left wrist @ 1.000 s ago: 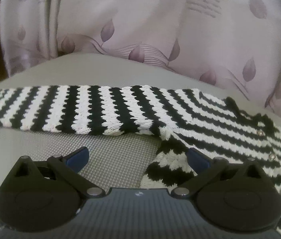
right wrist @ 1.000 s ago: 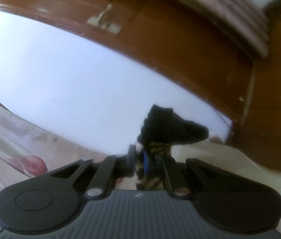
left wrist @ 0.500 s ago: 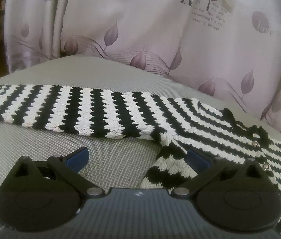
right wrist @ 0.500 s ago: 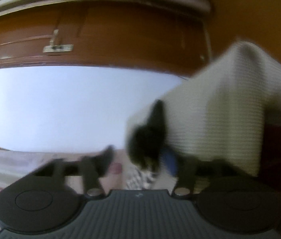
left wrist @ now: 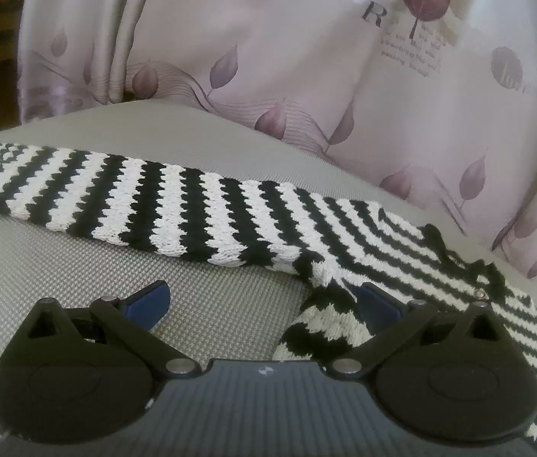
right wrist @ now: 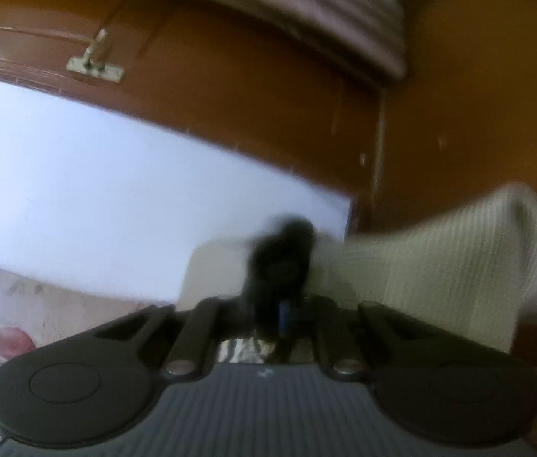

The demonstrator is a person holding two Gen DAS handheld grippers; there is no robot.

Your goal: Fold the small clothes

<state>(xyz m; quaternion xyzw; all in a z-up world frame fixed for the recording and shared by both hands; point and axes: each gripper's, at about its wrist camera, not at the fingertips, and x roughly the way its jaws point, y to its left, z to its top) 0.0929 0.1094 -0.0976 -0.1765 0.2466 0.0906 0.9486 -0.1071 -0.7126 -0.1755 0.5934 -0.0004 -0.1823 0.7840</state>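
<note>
A black-and-white striped knit garment lies on a grey textured surface, one sleeve stretched out to the left. Its buttoned body spreads to the right. My left gripper is open just above the surface; a bunched fold of the knit rises beside its right finger. My right gripper is shut on a dark edge of the garment, held up in the air; the view is blurred.
A pale curtain with purple leaves hangs behind the surface. The right wrist view shows a brown wooden door with a latch, a white wall and a light ribbed cloth at the right.
The left gripper has tilted or pulled back slightly, so more curtain shows. The right gripper has swung about with the garment edge still in it; its view is motion-blurred.
</note>
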